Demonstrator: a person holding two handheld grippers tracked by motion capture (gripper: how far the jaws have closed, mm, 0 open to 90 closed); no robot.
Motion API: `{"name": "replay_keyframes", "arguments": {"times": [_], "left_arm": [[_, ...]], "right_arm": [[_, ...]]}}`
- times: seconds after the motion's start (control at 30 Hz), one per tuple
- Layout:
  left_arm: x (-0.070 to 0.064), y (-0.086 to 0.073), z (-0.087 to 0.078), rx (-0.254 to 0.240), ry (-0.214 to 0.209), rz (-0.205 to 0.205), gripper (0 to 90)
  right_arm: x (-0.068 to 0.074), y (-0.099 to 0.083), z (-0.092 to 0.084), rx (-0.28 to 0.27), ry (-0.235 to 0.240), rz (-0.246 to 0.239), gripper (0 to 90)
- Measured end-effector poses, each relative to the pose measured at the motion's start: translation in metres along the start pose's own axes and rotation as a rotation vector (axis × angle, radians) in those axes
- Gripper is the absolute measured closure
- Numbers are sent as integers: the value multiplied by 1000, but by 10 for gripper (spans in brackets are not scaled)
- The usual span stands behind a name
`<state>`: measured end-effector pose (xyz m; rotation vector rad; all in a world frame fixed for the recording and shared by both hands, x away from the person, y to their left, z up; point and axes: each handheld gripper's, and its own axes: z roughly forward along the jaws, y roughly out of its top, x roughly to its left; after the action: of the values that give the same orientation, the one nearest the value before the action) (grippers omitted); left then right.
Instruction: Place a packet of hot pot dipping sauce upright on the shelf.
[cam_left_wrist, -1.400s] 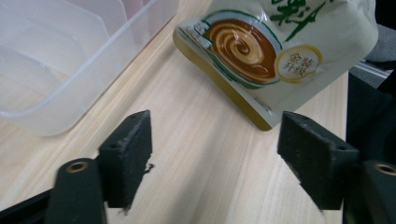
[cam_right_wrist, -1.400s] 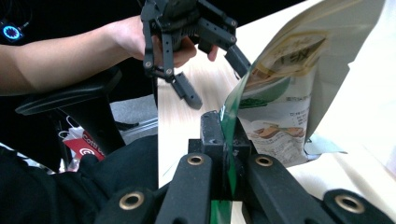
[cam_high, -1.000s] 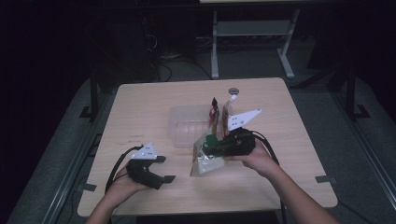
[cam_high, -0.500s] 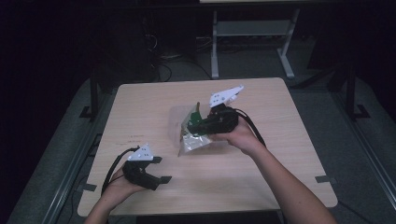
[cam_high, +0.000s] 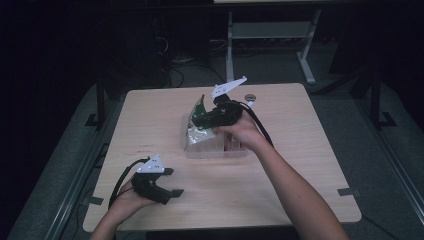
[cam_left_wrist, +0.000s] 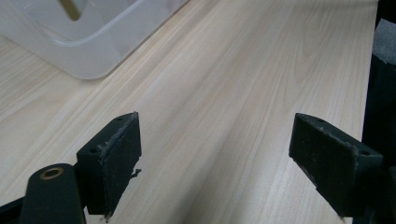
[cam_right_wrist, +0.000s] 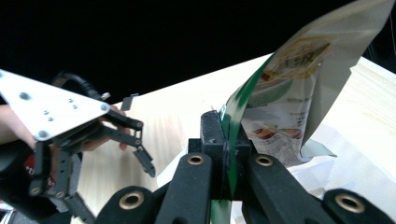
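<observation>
Two claws, one loaded: packet held above the clear tub.

Right claw (cam_high: 206, 116) pinches a green-and-white snack packet (cam_right_wrist: 280, 93) by its edge, hanging over the clear plastic tub (cam_high: 216, 149) at mid-surface; release into it appears to remain. Left claw (cam_high: 167, 182) rests spread and empty on the wooden surface (cam_high: 300, 165), well apart from the tub.

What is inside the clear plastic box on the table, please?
The clear plastic box holds something reddish at its right end, too dim to identify. The snack bag in the right gripper hangs over it, covering the rest.
</observation>
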<state>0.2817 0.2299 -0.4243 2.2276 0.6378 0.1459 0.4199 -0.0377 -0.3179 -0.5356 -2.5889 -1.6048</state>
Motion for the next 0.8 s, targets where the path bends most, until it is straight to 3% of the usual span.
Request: {"name": "replay_keyframes", "arguments": {"times": [0.23, 0.47, 0.8], "left_arm": [[0, -1, 1, 7, -4, -3, 162], [0, -1, 3, 13, -6, -1, 161], [1, -2, 3, 17, -6, -3, 160]], "right_arm": [[-8, -5, 2, -10, -12, 25, 900], [-11, -9, -10, -21, -28, 29, 900], [-16, -14, -14, 0, -49, 39, 900]]}}
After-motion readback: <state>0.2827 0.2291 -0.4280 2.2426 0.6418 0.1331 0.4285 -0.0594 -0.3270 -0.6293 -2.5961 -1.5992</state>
